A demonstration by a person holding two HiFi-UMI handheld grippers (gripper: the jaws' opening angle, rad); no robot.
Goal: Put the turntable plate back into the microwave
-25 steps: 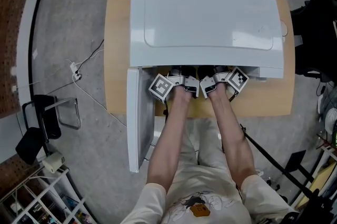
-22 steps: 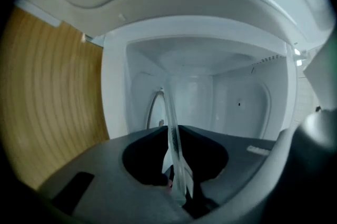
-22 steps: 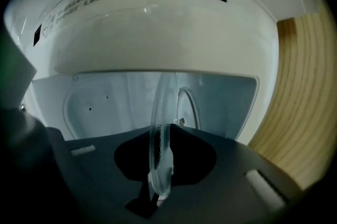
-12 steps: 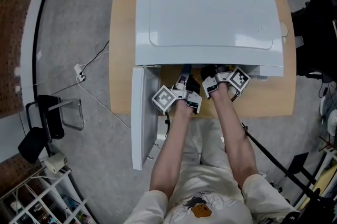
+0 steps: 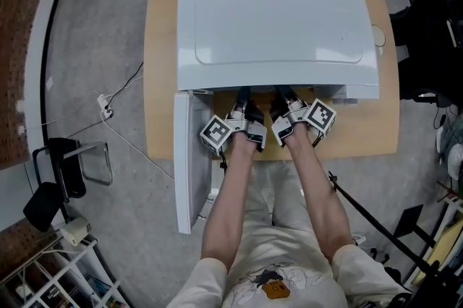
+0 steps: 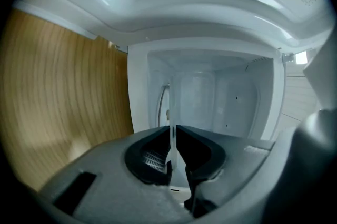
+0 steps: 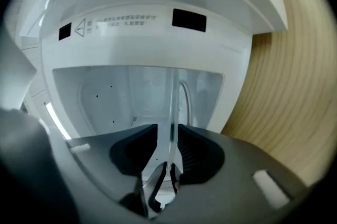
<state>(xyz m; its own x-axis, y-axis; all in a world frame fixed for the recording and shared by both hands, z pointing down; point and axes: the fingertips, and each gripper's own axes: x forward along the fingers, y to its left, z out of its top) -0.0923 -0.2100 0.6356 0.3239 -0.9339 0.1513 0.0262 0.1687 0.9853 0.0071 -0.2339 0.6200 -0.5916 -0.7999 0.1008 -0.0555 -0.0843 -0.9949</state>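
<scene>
The white microwave (image 5: 278,24) stands on the wooden table (image 5: 163,82) with its door (image 5: 189,162) swung open to the left. Both grippers reach into its opening side by side. The glass turntable plate (image 6: 164,102) shows edge-on in both gripper views and is hidden under the microwave's top in the head view. My left gripper (image 6: 172,132) is shut on the plate's edge. My right gripper (image 7: 169,136) has the plate (image 7: 172,107) between its jaws, which are opening, with a gap showing beside the glass. The white cavity (image 7: 131,91) lies just ahead.
The open door stands close on the left of my left arm (image 5: 231,191). On the floor to the left are a black chair (image 5: 61,162), a white cable with a plug (image 5: 105,103) and a wire shelf (image 5: 65,270). Black stands crowd the right side (image 5: 412,227).
Both grippers have drawn back a little from the microwave's opening, the left one first, and more of their black fingers shows in the head view.
</scene>
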